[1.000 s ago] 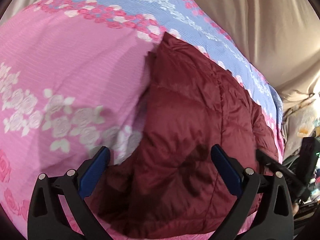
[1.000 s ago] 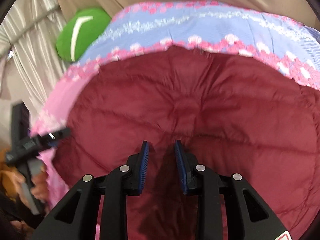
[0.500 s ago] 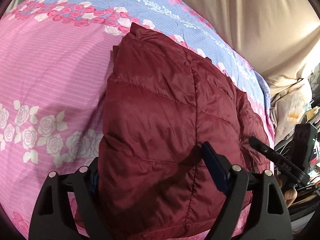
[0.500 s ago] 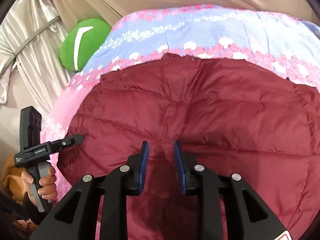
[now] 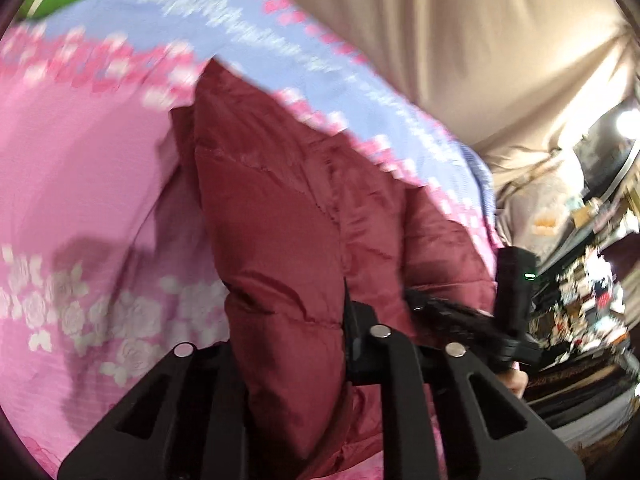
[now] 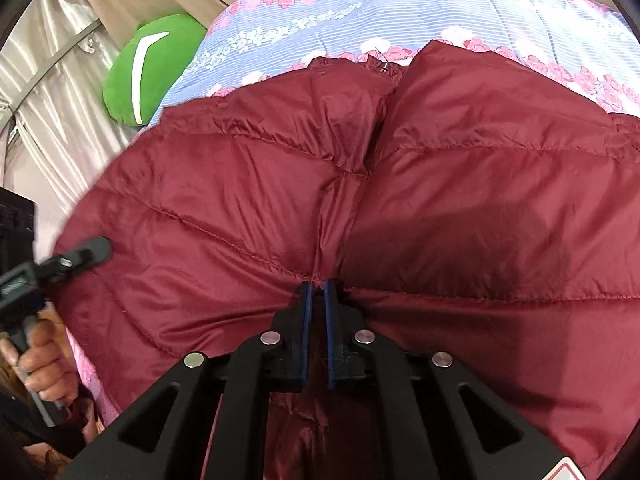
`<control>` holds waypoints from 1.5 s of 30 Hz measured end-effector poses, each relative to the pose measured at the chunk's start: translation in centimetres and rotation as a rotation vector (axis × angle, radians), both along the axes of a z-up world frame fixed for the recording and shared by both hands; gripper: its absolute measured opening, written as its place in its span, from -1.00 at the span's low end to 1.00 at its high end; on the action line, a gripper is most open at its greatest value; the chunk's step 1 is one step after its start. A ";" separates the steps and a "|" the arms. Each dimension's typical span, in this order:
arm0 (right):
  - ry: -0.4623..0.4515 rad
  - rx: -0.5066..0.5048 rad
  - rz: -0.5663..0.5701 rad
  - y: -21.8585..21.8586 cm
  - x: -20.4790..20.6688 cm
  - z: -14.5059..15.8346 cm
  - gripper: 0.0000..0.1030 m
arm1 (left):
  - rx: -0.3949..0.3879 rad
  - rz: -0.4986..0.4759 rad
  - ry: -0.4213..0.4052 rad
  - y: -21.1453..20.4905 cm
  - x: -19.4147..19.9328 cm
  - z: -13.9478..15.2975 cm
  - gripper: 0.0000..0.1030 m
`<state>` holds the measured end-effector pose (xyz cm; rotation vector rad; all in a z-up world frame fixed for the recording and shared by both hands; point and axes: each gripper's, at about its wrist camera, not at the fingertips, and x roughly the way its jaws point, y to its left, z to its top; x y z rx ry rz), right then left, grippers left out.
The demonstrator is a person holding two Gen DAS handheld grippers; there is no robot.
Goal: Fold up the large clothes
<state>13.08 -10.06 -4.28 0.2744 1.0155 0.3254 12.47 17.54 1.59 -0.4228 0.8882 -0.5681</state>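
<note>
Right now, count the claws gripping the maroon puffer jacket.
2. The right claw pinches a fold at the maroon puffer jacket's near middle; the left claw, still closing, holds its left edge.

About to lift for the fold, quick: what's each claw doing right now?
Left claw: closing on a bunched fold of the maroon puffer jacket.
Right claw: shut on the jacket's near edge.
</note>
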 end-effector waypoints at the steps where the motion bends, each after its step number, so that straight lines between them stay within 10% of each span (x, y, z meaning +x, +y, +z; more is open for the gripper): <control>1: 0.000 -0.002 0.000 0.0 0.0 0.0 -0.95 | -0.003 -0.014 -0.025 -0.5 -0.4 0.9 -0.75; 14: -0.108 0.064 -0.051 -2.6 -5.1 4.1 -0.81 | 0.003 -0.216 -0.224 -8.2 -4.0 7.3 -0.78; 30: 0.016 0.209 -0.029 -4.0 -2.1 -0.9 -1.00 | 0.024 -0.369 -0.207 -17.1 -4.8 7.1 -0.79; 38: -0.130 0.177 -0.293 -15.2 -11.0 3.4 -0.90 | 0.078 -0.451 -0.199 -22.1 -4.7 6.4 -0.79; 45: -0.056 0.202 -0.425 -20.8 -12.4 0.1 -1.00 | 0.134 -0.533 -0.151 -27.7 -4.5 4.1 -0.79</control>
